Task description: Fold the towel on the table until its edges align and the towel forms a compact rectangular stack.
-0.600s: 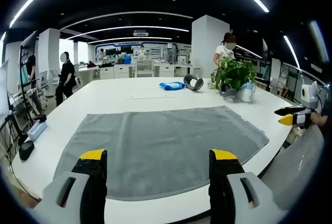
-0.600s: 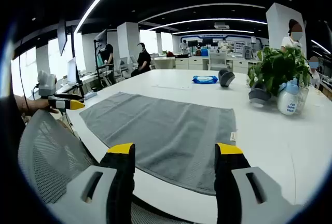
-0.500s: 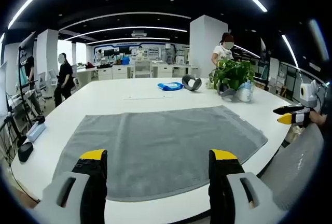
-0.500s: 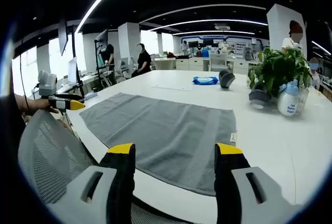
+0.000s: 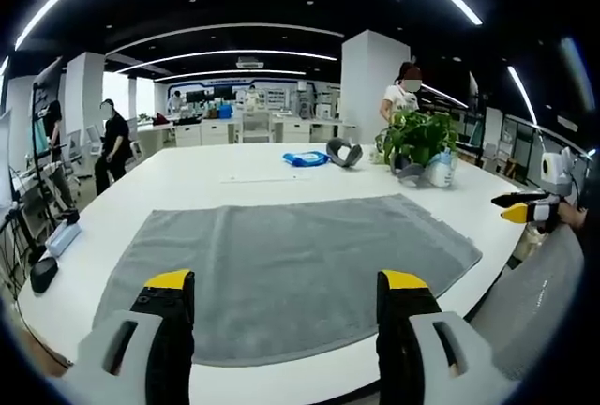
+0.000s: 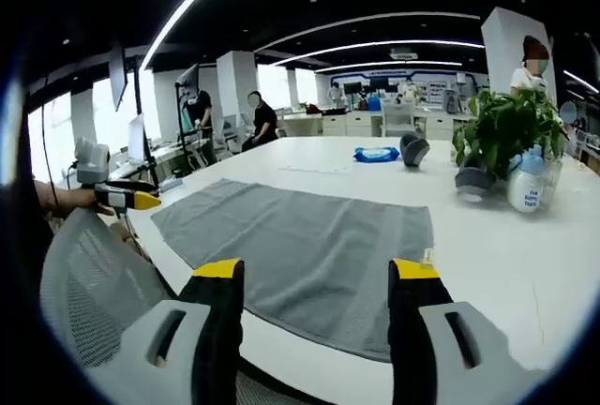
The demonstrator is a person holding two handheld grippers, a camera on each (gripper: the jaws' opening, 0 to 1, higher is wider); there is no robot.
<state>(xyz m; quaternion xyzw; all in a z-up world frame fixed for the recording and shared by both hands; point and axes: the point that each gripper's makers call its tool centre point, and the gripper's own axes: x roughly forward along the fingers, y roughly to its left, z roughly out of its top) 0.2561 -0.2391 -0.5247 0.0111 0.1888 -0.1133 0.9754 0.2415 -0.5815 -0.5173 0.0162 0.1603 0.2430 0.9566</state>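
Left gripper (image 5: 284, 283) and right gripper (image 6: 317, 271) both spread wide, holding nothing, poised above the towel's near edge, likely readying a first fold. Grey towel (image 5: 291, 260) spread flat, unfolded, on white table (image 5: 216, 175), potted plant (image 5: 417, 138) beyond its far corner.

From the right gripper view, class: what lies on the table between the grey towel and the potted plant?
In the right gripper view, only bare white table lies between the grey towel and the potted plant; a small tag sticks out at the towel's near edge.
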